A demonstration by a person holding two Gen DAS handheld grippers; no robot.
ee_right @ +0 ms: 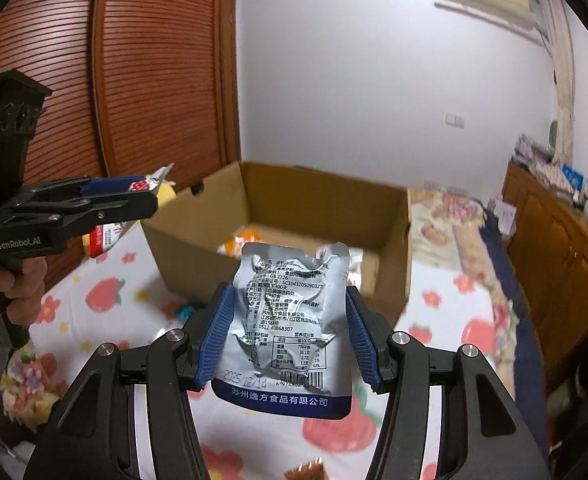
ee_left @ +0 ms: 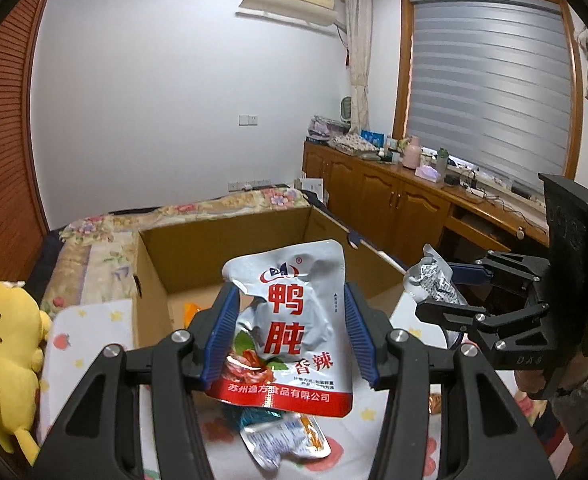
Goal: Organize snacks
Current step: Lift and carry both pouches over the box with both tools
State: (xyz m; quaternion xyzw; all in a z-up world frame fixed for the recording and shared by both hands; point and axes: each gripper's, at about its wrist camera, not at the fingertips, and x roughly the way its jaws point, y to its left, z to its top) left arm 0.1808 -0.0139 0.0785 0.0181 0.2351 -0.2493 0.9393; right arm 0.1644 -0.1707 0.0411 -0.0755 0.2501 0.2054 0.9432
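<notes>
My left gripper [ee_left: 289, 296] is shut on a silver pouch with red characters and a red bottom band [ee_left: 285, 360], held upright between the blue pads. My right gripper [ee_right: 288, 294] is shut on a silver pouch with a blue bottom band [ee_right: 289, 340], its printed back facing the camera. Both are raised over the bed in front of an open cardboard box [ee_left: 221, 220] [ee_right: 318, 192]. The left wrist view shows the right gripper [ee_left: 434, 288] at the right with its crumpled pouch [ee_left: 430, 276]. The right wrist view shows the left gripper [ee_right: 149, 196] at the left with the red pouch [ee_right: 107, 238].
Orange packets [ee_right: 237, 246] lie inside the box. Loose snack packets [ee_left: 277, 436] lie on the strawberry-print sheet [ee_right: 105, 300] below the left gripper. A yellow plush toy [ee_left: 5, 352] sits at the left. Wooden cabinets [ee_left: 394, 200] stand to the right. A hand [ee_right: 25, 280] grips the left gripper's handle.
</notes>
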